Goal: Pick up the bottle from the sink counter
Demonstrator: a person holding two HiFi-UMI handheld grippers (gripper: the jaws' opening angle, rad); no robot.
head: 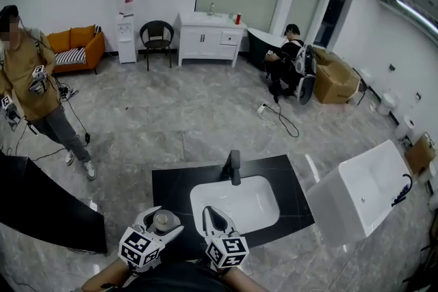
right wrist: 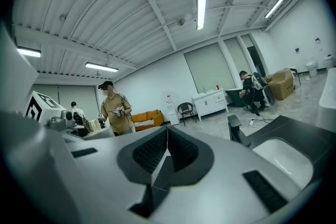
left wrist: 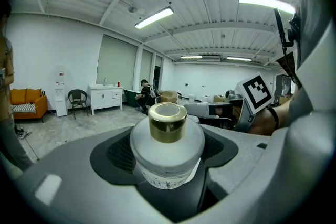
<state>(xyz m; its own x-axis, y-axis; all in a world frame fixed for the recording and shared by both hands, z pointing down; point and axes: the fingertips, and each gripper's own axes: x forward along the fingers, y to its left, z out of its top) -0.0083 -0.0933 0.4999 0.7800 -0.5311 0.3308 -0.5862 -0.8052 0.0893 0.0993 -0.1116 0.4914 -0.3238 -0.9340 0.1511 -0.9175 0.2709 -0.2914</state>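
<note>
Down at the near edge of the black desk point(head: 171, 188), both grippers are held side by side, pointing forward. The left gripper's point(head: 163, 217) jaws clamp a squat frosted bottle point(left wrist: 167, 139) with a gold cap. The right gripper's point(head: 213, 217) jaws are pressed together, empty, over the white sink's point(head: 267, 205) front rim.

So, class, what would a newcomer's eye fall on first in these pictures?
The frosted bottle with its gold cap, clamped in the left gripper at the near left corner of the black counter. Next, the white sink basin set in that counter, with the right gripper shut and empty over its near edge.
</note>
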